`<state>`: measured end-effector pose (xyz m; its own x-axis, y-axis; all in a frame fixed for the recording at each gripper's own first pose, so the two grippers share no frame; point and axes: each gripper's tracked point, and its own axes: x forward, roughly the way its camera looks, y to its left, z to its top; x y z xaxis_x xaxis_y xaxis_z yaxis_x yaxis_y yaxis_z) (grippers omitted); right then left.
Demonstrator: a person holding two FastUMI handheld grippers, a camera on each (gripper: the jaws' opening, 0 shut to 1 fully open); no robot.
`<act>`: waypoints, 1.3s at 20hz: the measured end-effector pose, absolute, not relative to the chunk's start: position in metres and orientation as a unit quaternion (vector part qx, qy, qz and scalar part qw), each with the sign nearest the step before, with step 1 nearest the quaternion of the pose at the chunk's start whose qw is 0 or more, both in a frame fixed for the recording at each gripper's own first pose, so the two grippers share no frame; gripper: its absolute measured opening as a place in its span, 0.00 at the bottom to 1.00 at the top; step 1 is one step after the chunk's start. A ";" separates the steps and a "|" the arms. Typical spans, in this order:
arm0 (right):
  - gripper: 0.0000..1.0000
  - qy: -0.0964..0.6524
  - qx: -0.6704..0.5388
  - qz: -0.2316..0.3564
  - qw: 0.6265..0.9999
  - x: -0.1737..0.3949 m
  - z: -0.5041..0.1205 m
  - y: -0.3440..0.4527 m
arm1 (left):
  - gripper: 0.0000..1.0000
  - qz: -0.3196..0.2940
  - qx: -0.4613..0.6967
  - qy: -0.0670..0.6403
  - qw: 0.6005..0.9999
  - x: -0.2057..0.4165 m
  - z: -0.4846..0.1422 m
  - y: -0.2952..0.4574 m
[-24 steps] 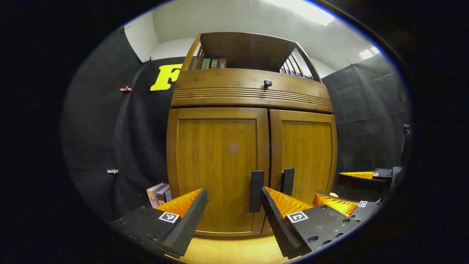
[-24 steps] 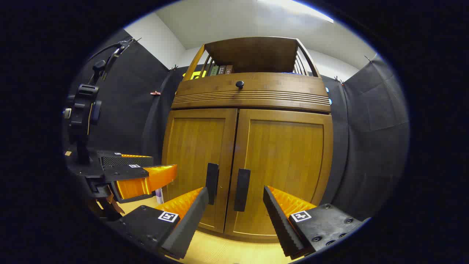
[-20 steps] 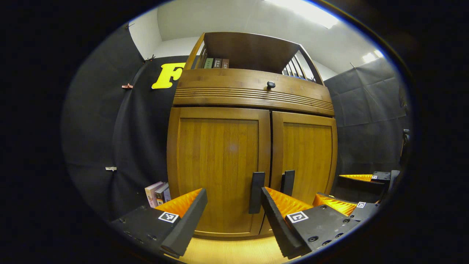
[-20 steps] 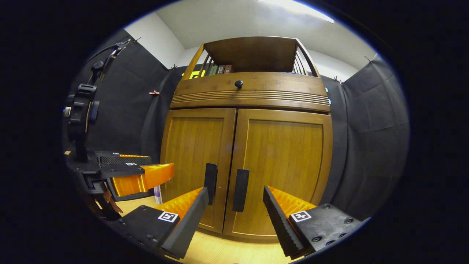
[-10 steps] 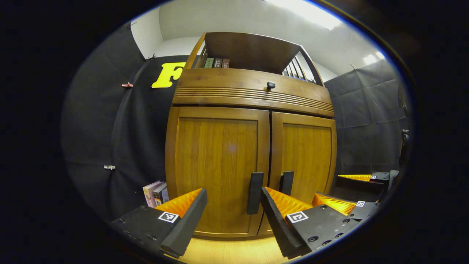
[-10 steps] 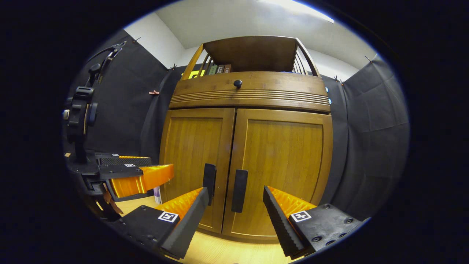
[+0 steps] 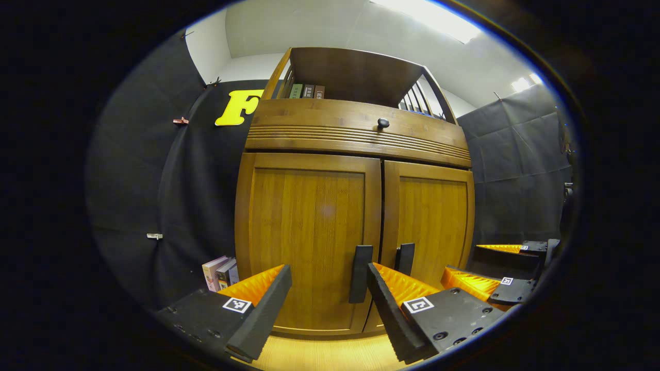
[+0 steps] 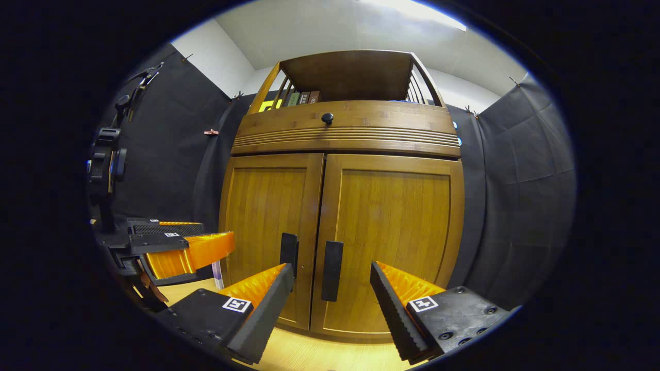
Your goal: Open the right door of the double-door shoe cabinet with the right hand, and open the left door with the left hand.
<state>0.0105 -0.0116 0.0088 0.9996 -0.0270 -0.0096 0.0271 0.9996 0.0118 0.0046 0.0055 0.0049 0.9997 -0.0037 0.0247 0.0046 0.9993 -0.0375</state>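
The wooden shoe cabinet [image 7: 356,139] [image 8: 345,134] stands ahead with both doors closed. Its left door [image 7: 307,242] [image 8: 268,232] carries a black bar handle [image 7: 360,274] [image 8: 289,253]; its right door [image 7: 430,226] [image 8: 392,242] has a matching handle [image 7: 404,259] [image 8: 331,271]. My left gripper [image 7: 327,270] is open, short of the left handle, nothing between its fingers. My right gripper [image 8: 330,270] is open, the right handle seen between its fingertips but still farther off. The other gripper shows at the right edge [image 7: 495,278] and at the left edge [image 8: 185,252], also open.
A drawer with a black knob [image 7: 382,122] [image 8: 327,118] runs above the doors, under an open shelf holding books [image 7: 307,91]. Several books [image 7: 220,272] stand on the floor left of the cabinet. Light wooden floor [image 8: 309,355] lies below.
Both grippers have drifted slightly; in the right gripper view the cabinet has shifted a little left. The doors stay closed and both grippers stay open.
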 end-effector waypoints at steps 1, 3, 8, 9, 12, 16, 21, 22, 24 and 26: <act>0.95 0.005 0.006 -0.013 1.000 0.013 0.008 -0.012 | 0.91 -0.002 -0.020 -0.013 1.000 0.004 0.006 0.006; 0.95 0.008 0.006 -0.012 1.000 0.014 0.007 -0.010 | 0.91 -0.003 -0.021 -0.013 1.000 0.005 0.006 0.008; 0.95 0.005 0.001 -0.016 1.000 0.022 0.005 -0.008 | 0.91 -0.009 -0.019 -0.018 1.000 0.002 0.006 0.010; 0.95 0.005 0.001 -0.018 1.000 0.027 0.005 -0.008 | 0.91 -0.009 -0.020 -0.018 1.000 0.001 0.007 0.011; 0.95 0.008 -0.001 -0.019 1.000 0.042 0.001 -0.004 | 0.91 -0.012 -0.022 -0.020 0.999 -0.002 0.007 0.017; 0.95 0.009 -0.014 -0.035 0.999 0.058 -0.014 -0.002 | 0.92 -0.007 -0.024 -0.024 0.999 -0.006 0.008 0.030; 0.94 0.019 0.001 -0.049 0.999 0.090 -0.034 -0.007 | 0.91 -0.002 -0.020 -0.022 1.000 -0.008 0.006 0.044; 0.92 0.021 -0.002 -0.059 0.998 0.096 -0.038 -0.011 | 0.91 0.000 -0.019 -0.020 1.000 -0.008 0.004 0.048; 0.92 0.026 -0.008 -0.073 0.997 0.106 -0.048 -0.018 | 0.91 0.007 -0.018 -0.017 1.000 -0.007 0.000 0.055; 0.86 0.034 -0.002 -0.074 0.997 0.114 -0.057 -0.020 | 0.91 0.010 -0.020 -0.011 1.000 -0.006 -0.003 0.058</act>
<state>0.1136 -0.0196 -0.0567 0.9867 -0.1476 -0.0684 0.1473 0.9891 -0.0091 -0.0064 0.0584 -0.0033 0.9995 0.0213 0.0222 -0.0204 0.9990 -0.0406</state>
